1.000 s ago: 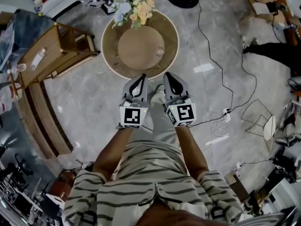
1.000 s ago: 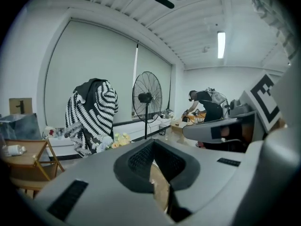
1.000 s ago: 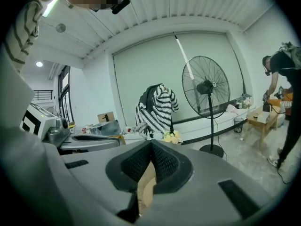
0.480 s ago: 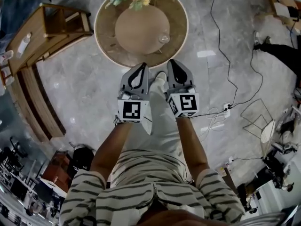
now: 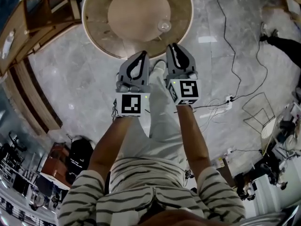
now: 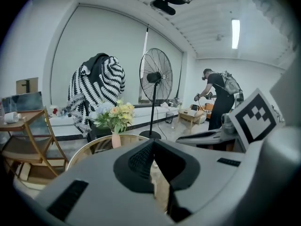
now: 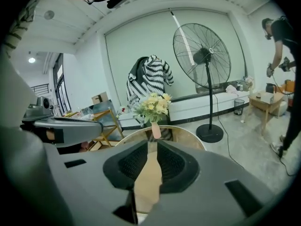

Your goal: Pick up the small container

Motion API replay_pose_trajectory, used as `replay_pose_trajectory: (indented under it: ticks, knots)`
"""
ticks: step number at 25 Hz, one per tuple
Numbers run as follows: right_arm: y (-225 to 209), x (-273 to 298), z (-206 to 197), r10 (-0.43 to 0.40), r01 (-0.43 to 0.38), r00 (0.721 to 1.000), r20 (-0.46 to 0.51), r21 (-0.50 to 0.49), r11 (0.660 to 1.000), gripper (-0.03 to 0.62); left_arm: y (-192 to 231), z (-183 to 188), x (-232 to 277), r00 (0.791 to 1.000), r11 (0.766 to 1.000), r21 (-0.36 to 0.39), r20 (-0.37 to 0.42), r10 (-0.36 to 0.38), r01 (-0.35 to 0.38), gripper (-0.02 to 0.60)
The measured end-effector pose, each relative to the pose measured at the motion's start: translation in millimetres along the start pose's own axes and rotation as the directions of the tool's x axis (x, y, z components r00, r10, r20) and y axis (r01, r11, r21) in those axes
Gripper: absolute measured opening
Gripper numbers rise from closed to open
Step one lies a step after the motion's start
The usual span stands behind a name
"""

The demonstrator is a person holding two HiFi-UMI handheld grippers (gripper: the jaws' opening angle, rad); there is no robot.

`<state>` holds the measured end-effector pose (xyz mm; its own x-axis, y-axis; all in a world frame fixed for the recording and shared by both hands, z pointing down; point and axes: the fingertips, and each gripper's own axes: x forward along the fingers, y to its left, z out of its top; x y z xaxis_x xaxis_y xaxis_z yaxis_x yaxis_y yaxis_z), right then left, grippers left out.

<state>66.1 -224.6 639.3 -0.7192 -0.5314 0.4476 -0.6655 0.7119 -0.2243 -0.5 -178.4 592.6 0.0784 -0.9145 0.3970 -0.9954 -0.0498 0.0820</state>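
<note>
The left gripper (image 5: 141,54) has its jaws together, with nothing held. The right gripper (image 5: 173,46) has its jaws opening, with a narrow gap and nothing between them. The small clear glass container (image 5: 164,26) stands on the round brown wooden table (image 5: 136,13), at 12 o'clock from the right gripper and apart from it.

Two grippers (image 5: 140,55) (image 5: 173,47), one container (image 5: 164,26), one table (image 5: 94,34)

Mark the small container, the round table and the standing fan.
small container (image 5: 164,26): head view, on its clear body.
round table (image 5: 134,15): head view, on a bare part of its brown top.
standing fan (image 7: 202,55): right gripper view, on the hub of the fan head.
</note>
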Motion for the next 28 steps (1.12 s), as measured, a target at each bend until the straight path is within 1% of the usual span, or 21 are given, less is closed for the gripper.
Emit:
replay_pose_trajectory:
  ticks: [3,5,9,11,13,21,25,28]
  knots:
    - [-8,15,-18,0.004,-0.004,1.000,-0.024,0.010,1.000,0.109,0,-15,7,1.000,1.000,-0.003,-0.020,-0.002,0.002,0.002]
    - [-11,26,-30,0.017,-0.016,0.999,-0.041,0.019,1.000,0.165,1,-22,12,1.000,1.000,-0.007,-0.020,0.001,-0.001,0.002]
    - [-18,46,-53,0.018,-0.018,0.996,-0.082,-0.003,1.000,0.217,3,-39,20,0.999,1.000,-0.011,-0.039,0.002,-0.003,0.002]
    - [-22,59,-67,0.016,-0.018,0.994,-0.112,-0.018,1.000,0.253,6,-47,25,0.999,1.000,-0.017,-0.043,0.008,-0.009,0.002]
    - [-27,71,-80,0.014,-0.019,0.989,-0.145,-0.029,0.999,0.270,9,-55,29,0.999,0.999,-0.028,-0.051,0.017,-0.018,0.002]
    - [-48,111,-117,-0.025,0.010,0.977,-0.212,-0.073,0.997,0.344,19,-78,44,0.996,0.996,-0.077,-0.076,0.043,-0.049,0.002]
    - [-56,135,-123,-0.028,0.010,0.983,-0.183,-0.102,0.995,0.381,23,-84,53,0.996,0.995,-0.080,-0.075,0.049,-0.055,0.002]
    - [-61,148,-129,-0.026,0.005,0.984,-0.177,-0.119,0.993,0.390,24,-88,59,0.996,0.996,-0.079,-0.082,0.045,-0.052,0.002]
